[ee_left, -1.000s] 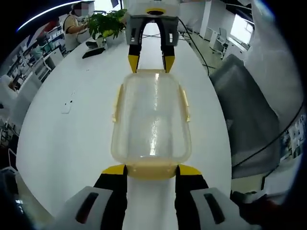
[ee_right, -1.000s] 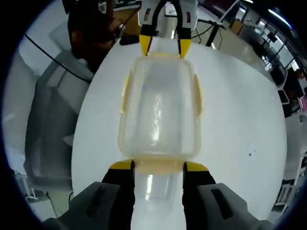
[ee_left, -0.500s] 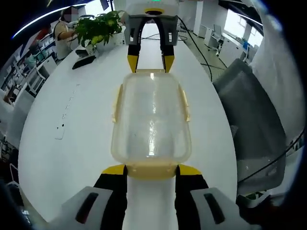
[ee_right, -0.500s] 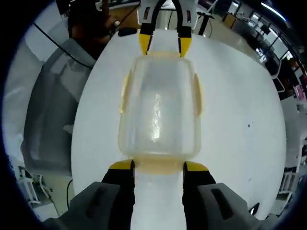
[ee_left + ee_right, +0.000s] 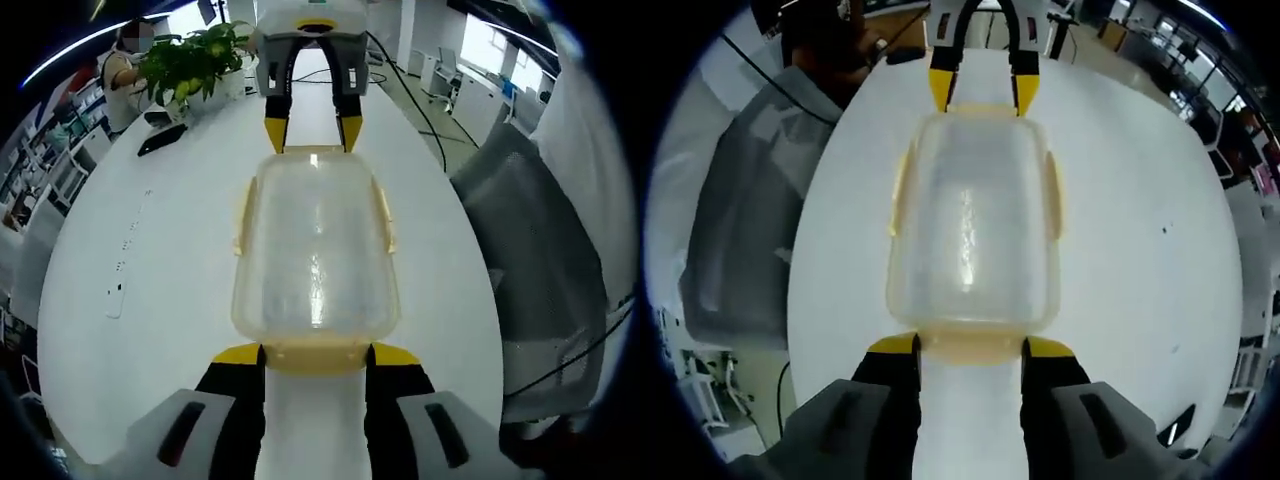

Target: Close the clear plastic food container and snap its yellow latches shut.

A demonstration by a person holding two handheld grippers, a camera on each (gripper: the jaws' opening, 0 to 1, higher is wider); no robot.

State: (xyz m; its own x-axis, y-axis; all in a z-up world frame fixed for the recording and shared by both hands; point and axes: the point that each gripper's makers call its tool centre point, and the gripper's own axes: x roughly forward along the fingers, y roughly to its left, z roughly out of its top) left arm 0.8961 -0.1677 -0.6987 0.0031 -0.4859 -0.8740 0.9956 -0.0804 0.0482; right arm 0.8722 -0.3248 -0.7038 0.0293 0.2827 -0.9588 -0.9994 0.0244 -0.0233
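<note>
A: How many containers do you count?

B: One clear plastic food container, lid on, on the single long white counter.

A: And yellow latches?

B: Four: one on each long side and one at each end.

A: Grippers?

B: Two: the left hand-held gripper and the right hand-held gripper, each with two yellow-tipped jaws.

A: Anything else?

B: One leafy green potted plant, one grey office chair.

Bright, even office light; glare streak on container lid; fisheye-warped edges.
</note>
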